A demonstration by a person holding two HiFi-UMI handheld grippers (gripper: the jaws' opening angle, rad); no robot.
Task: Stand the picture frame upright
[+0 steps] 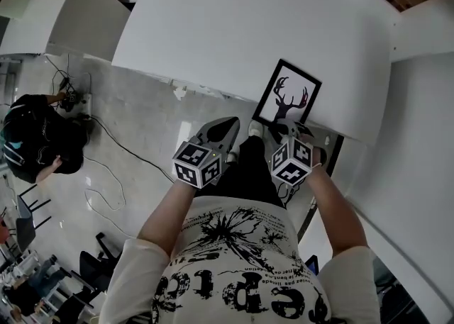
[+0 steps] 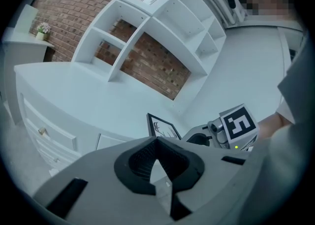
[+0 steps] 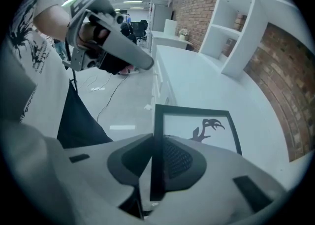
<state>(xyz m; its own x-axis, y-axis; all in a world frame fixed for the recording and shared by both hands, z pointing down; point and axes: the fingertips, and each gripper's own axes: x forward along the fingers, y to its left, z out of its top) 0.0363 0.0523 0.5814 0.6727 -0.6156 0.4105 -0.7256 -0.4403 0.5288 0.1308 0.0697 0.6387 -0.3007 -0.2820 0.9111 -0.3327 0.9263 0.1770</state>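
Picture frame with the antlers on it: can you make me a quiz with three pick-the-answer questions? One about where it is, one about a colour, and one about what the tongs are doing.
1. Where is the picture frame?
A. on the floor
B. on the white counter, near its front edge
C. up on a shelf

2. What colour is its border?
A. black
B. red
C. yellow

3. What are the right tongs doing?
A. standing wide open above it
B. holding a cup
C. closed on the frame's edge

Answers:
1 B: the head view shows it on the counter, close to the edge.
2 A: a black rim runs round the white picture.
3 C: the right gripper view shows the frame's edge pinched between the tongs.
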